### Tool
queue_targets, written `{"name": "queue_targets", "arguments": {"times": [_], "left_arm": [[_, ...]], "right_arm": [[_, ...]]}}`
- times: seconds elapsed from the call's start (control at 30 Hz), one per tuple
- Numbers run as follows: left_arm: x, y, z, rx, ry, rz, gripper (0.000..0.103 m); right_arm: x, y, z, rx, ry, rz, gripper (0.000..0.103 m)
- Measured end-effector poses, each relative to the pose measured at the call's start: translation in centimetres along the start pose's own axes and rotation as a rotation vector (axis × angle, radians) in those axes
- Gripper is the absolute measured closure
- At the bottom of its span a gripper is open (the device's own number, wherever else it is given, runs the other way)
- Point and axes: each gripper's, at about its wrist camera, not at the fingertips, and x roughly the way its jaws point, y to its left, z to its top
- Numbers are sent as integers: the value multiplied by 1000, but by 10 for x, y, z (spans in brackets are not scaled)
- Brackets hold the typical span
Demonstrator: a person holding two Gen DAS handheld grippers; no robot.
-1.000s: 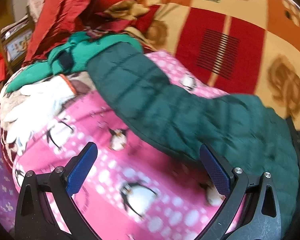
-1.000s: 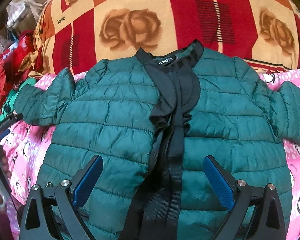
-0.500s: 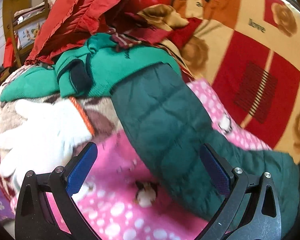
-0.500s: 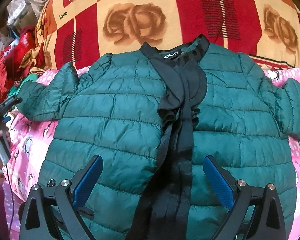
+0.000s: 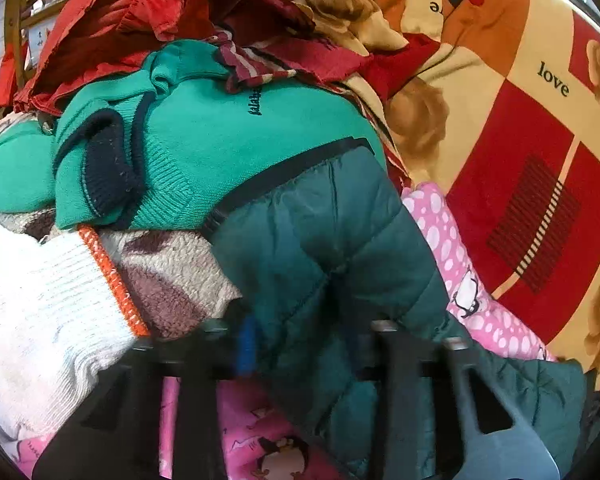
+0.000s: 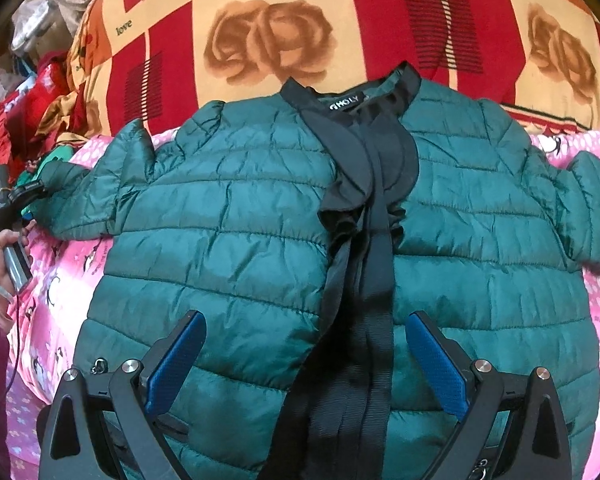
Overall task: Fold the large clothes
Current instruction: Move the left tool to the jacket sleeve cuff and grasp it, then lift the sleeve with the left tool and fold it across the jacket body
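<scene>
A dark green quilted jacket [image 6: 260, 240] with black collar and front ties lies spread face up on a pink penguin-print sheet [image 6: 56, 280]. Its left sleeve [image 5: 324, 248] reaches to a clothes pile. My left gripper [image 5: 300, 340] is closed on that sleeve near the cuff, its fingers blurred. My right gripper [image 6: 306, 360] is open and empty, hovering over the jacket's lower front, one finger on each side of the black ties. The left gripper and the hand that holds it also show at the left edge of the right wrist view [image 6: 12, 216].
A pile of clothes sits by the sleeve: a bright green knit sweater [image 5: 204, 136], red garments [image 5: 140, 12], a white knit piece [image 5: 40, 320]. A red and cream rose-print blanket [image 6: 300, 28] lies behind the jacket.
My left gripper moved forward along the sleeve toward its cuff and closed on it. My right gripper stayed open and drew slightly back over the jacket's front.
</scene>
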Motion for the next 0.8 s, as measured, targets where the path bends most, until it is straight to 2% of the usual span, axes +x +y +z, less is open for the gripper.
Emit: {"name": "queue_targets", "arguments": {"times": [0.03, 0.1, 0.27, 0.43, 0.8], "left_arm": [[-4, -1, 0, -1, -1, -12, 89], [-20, -5, 0, 2, -21, -58, 91], [-72, -22, -8, 58, -70, -177, 92], [-113, -41, -24, 102, -89, -258, 92], [-180, -110, -74, 309, -122, -308, 93]], "right_arm": [[0, -1, 0, 1, 3, 0, 4], [-1, -3, 0, 0, 2, -2, 4], [-7, -11, 1, 21, -14, -2, 4], [-17, -22, 1, 48, -36, 0, 4], [-31, -42, -9, 57, -63, -21, 4]]}}
